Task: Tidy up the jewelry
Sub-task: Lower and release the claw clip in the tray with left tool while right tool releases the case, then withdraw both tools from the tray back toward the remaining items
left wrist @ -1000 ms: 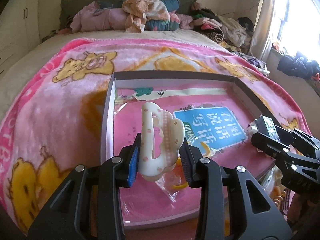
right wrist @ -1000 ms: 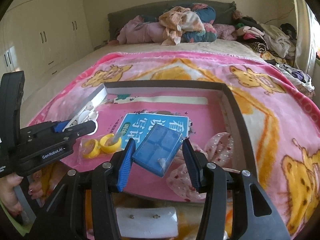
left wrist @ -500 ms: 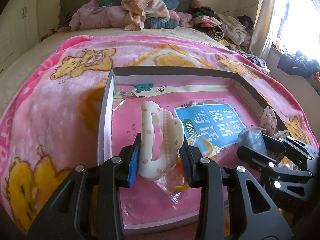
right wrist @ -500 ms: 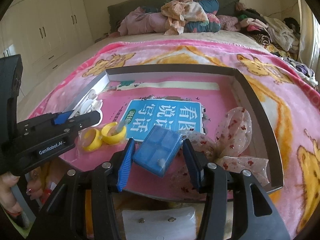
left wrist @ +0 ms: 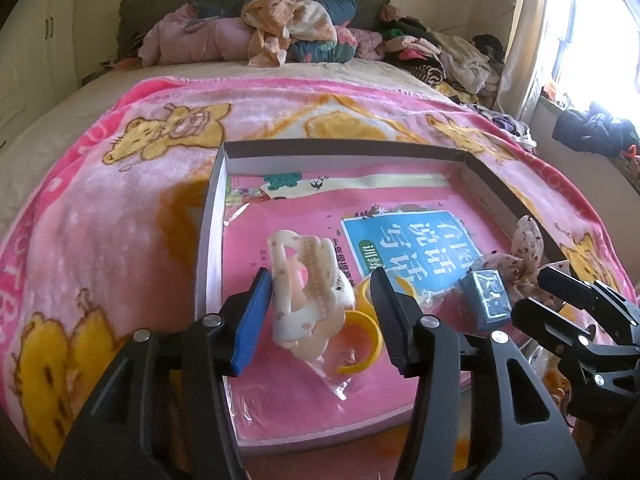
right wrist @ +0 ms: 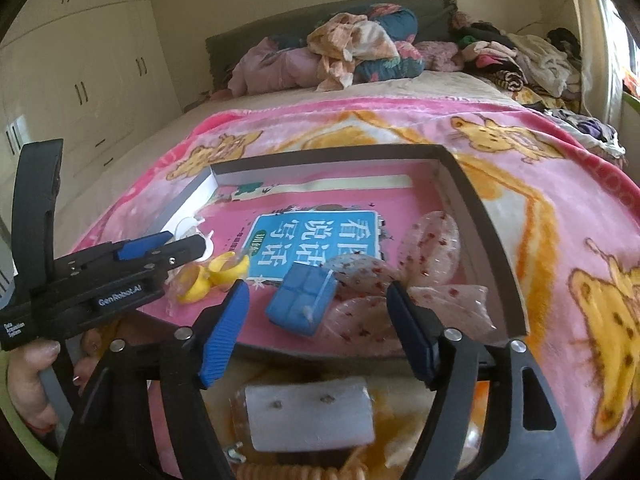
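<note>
A shallow grey-walled box (left wrist: 212, 216) with a pink printed floor lies on the bed; it also shows in the right wrist view (right wrist: 476, 216). My left gripper (left wrist: 316, 300) is open; the cream hair claw (left wrist: 304, 300) lies tilted in the box between its fingers, beside yellow rings in a clear bag (left wrist: 360, 336). My right gripper (right wrist: 316, 316) is open; the blue hinged case (right wrist: 302, 298) rests in the box between its fingers, on a sheer dotted bow (right wrist: 432, 256). The case (left wrist: 486, 300) shows at the right of the left wrist view.
A pink bear-print blanket (left wrist: 120, 200) covers the bed. Piled clothes (left wrist: 288, 28) lie at the headboard and along the window side. White wardrobes (right wrist: 80, 80) stand to the left. A white foam block (right wrist: 308, 412) and orange beads sit below the box's near edge.
Both grippers opened. The hair claw dropped from the left jaws and tipped over in the box. The blue case left the right jaws and lies on the bow.
</note>
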`<state>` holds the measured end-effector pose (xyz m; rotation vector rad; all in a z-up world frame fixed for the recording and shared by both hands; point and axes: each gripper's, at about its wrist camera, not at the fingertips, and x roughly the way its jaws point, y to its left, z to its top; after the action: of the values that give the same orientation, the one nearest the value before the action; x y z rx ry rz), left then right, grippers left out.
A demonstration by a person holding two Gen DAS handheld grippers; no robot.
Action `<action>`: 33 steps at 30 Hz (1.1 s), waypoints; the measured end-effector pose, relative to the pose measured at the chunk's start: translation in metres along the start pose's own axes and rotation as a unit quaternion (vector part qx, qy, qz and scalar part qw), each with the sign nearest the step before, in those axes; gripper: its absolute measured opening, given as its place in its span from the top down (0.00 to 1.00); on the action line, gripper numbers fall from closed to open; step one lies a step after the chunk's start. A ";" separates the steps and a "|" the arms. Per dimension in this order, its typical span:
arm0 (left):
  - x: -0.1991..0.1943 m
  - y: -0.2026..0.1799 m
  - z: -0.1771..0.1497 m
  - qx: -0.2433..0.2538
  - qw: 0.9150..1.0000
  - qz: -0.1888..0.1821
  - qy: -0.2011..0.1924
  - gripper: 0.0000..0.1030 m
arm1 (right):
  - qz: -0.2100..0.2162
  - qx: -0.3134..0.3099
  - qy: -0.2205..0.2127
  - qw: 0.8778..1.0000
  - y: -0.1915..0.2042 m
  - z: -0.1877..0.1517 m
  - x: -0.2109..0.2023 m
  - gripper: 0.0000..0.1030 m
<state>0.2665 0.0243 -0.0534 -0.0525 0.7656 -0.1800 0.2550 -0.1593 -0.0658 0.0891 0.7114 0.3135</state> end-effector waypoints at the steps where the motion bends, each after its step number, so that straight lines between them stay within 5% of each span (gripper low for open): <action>1: -0.002 -0.001 0.000 0.001 1.000 0.000 -0.003 0.55 | -0.003 0.001 -0.002 1.000 -0.001 -0.001 -0.002 0.27; 22: -0.052 -0.006 -0.003 -0.010 0.998 0.007 -0.056 0.20 | -0.037 -0.016 -0.070 0.997 -0.008 -0.003 -0.064 0.09; 33: -0.071 -0.008 -0.013 -0.018 0.998 0.013 -0.067 0.11 | -0.042 -0.014 -0.080 0.996 -0.015 -0.010 -0.088 0.08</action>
<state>0.2063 0.0298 -0.0127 -0.0872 0.6359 -0.1358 0.1894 -0.2016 -0.0211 0.0572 0.5509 0.2334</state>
